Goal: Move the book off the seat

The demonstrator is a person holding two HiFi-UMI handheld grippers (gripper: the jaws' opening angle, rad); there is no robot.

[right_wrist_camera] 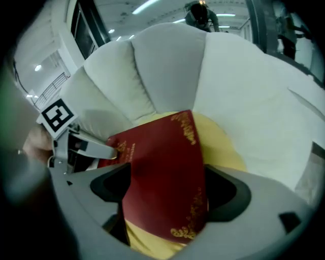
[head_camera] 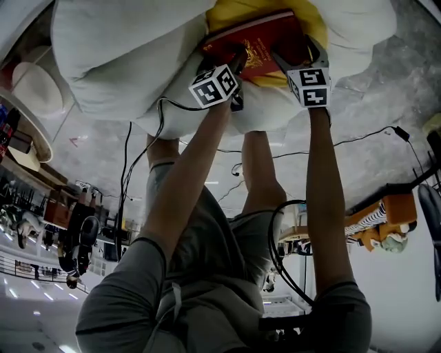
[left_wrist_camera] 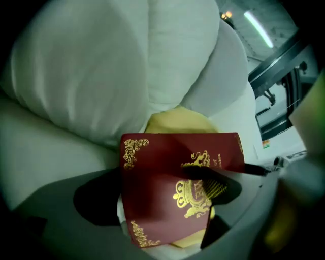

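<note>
Both the left gripper [head_camera: 239,61] and right gripper [head_camera: 281,61] are clamped on the red book [head_camera: 260,38] (12 o'clock, above a yellow cushion [head_camera: 231,12]).

White cushions [right_wrist_camera: 167,66] crowd the yellow seat [right_wrist_camera: 223,142] at back and both sides; only the front lies open

Dark red book [head_camera: 256,41] with gold ornaments, yellow cushion [left_wrist_camera: 175,122], off-white seat [head_camera: 124,55]; black-and-white marker cubes [head_camera: 214,85]
</note>
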